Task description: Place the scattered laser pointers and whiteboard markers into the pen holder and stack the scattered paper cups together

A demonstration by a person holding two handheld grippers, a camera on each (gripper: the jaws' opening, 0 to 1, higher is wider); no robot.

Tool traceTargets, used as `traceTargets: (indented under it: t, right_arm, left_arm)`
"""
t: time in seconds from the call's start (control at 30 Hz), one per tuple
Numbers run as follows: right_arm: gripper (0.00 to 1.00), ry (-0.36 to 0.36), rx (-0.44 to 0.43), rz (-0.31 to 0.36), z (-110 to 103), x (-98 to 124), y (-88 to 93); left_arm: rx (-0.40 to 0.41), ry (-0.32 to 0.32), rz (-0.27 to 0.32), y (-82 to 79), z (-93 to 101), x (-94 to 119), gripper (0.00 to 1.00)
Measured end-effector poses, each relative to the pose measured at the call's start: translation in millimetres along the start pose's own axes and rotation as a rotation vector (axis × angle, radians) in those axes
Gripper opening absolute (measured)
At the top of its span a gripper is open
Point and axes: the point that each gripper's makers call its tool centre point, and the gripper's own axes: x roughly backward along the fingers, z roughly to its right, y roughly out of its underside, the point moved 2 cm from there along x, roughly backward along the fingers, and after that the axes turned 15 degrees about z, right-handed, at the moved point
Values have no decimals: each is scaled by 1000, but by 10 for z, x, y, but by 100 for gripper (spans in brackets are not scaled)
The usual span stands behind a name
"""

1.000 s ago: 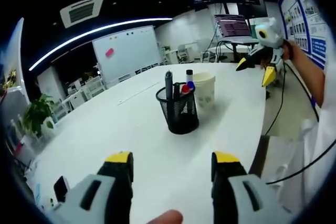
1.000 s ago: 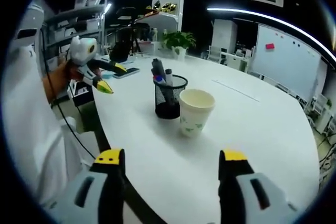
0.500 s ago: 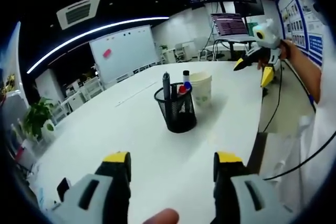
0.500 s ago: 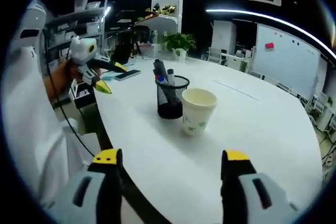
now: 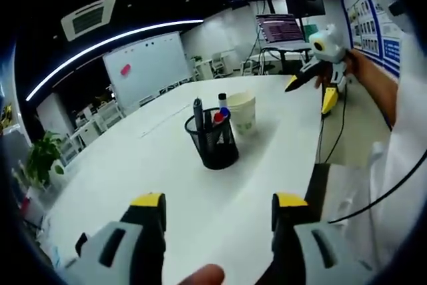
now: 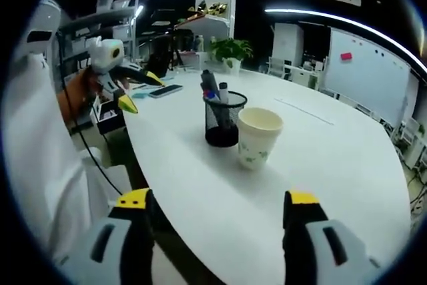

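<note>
Right gripper view: paper cup point(image 6: 259, 135) well ahead of gaping right tool point(image 6: 217, 201).

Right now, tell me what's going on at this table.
A person holds a tool in each hand, both open and empty, held back off the white table. The black mesh pen holder stands upright with markers and pointers in it, and the paper cup stands right beside it. In the right gripper view, the left tool is held off the table's edge. A phone lies on the table beyond.
</note>
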Motion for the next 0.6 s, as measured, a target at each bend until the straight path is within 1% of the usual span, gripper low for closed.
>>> traceTargets:
  t: [0.23,0.47,0.6]
  right_arm:
    - [82,16,-14,-6,9,15,-5]
    - [84,25,-10,-14,15,36,38]
    - [86,25,-3,-21,6,36,73]
  left_arm:
    - [-23,4,-27,27,-9,49,65]
    - [-14,6,-44,26,-27,93,65]
    - [-16,-9,-48,37,-71,118,65]
